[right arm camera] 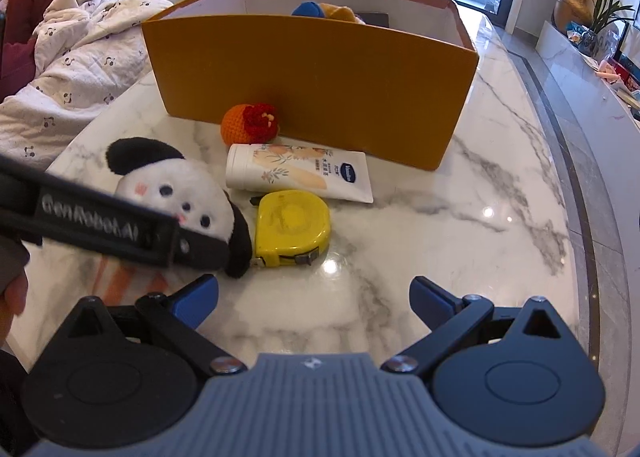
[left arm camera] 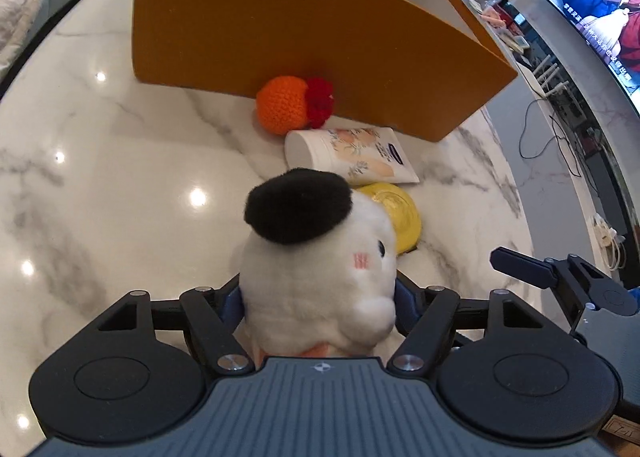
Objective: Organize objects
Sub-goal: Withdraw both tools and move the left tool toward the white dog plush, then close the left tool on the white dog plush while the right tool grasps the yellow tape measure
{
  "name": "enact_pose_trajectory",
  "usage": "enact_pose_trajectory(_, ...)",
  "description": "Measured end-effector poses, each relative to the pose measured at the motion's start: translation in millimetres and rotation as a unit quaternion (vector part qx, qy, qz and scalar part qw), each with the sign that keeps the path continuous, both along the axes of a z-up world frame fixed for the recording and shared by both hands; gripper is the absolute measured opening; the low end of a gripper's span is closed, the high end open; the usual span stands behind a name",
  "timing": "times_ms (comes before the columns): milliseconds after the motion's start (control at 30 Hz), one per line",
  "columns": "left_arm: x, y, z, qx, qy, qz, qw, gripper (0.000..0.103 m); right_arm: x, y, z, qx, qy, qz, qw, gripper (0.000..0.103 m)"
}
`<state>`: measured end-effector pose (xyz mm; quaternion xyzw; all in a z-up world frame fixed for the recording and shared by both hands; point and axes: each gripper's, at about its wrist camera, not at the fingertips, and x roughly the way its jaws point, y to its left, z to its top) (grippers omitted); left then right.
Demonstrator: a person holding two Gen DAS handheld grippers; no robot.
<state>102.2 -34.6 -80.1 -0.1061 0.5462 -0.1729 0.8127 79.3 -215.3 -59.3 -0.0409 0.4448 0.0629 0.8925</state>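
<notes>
On the marble table [right arm camera: 460,225], the left gripper [left arm camera: 318,299] is clamped on the plush [left arm camera: 316,257], a white toy with black ears. Just beside the plush lies a yellow tape measure [right arm camera: 293,228], and beyond that a lotion tube [right arm camera: 298,173]. A crocheted orange [right arm camera: 250,123] rests against the front wall of the orange box [right arm camera: 320,81]. The right gripper [right arm camera: 314,299] hangs over bare marble, its jaws wide apart and holding nothing.
</notes>
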Motion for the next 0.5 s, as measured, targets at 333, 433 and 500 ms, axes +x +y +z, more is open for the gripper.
enact_pose_trajectory(333,10.7,41.7,5.4,0.046,0.002,0.078,0.9959,0.082,15.3,1.6,-10.7,0.021,-0.03,-0.014,0.999,0.101)
enact_pose_trajectory(433,11.1,41.9,6.0,0.066,-0.002,0.085,0.9942,0.084,23.1,4.7,-17.6,0.025,-0.039,-0.015,0.999,0.091)
enact_pose_trajectory(500,9.1,38.1,6.1,0.076,-0.006,0.084,0.9935,0.084,28.1,4.8,-22.9,0.032,-0.041,-0.014,0.999,0.082)
